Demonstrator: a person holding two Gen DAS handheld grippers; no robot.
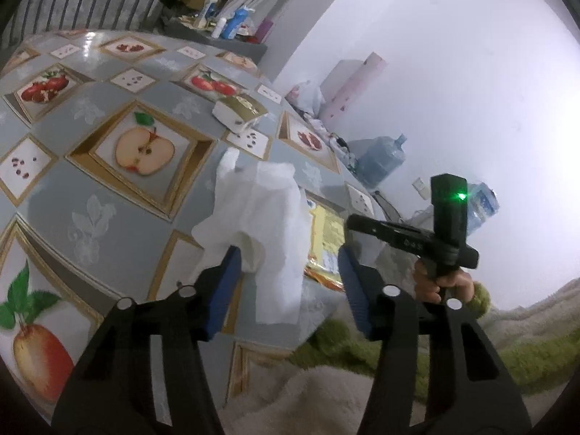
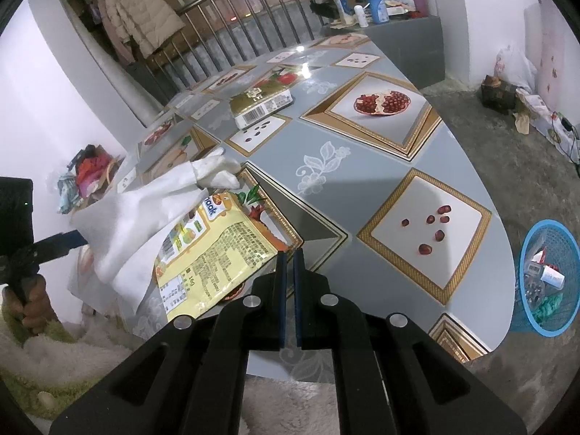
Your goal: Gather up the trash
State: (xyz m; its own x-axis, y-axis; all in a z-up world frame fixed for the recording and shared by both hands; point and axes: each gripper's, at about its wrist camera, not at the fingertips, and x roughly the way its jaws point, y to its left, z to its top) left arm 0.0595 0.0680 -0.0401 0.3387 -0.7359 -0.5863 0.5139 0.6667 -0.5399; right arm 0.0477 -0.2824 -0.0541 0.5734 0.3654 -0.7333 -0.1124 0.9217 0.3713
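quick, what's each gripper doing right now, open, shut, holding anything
Left gripper: jaws open, white tissue between them, one pad touching it, not clamped.
Right gripper: jaws shut, holding nothing, at the yellow snack packet edge.

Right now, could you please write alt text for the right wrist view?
The shut right hand-held gripper hovers by a yellow snack packet half covered by white tissue on a fruit-patterned table; a blue basket stands on the floor.

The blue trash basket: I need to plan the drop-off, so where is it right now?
In the right wrist view the blue trash basket stands on the floor at the far right, just past the table's curved edge, with some rubbish already inside.
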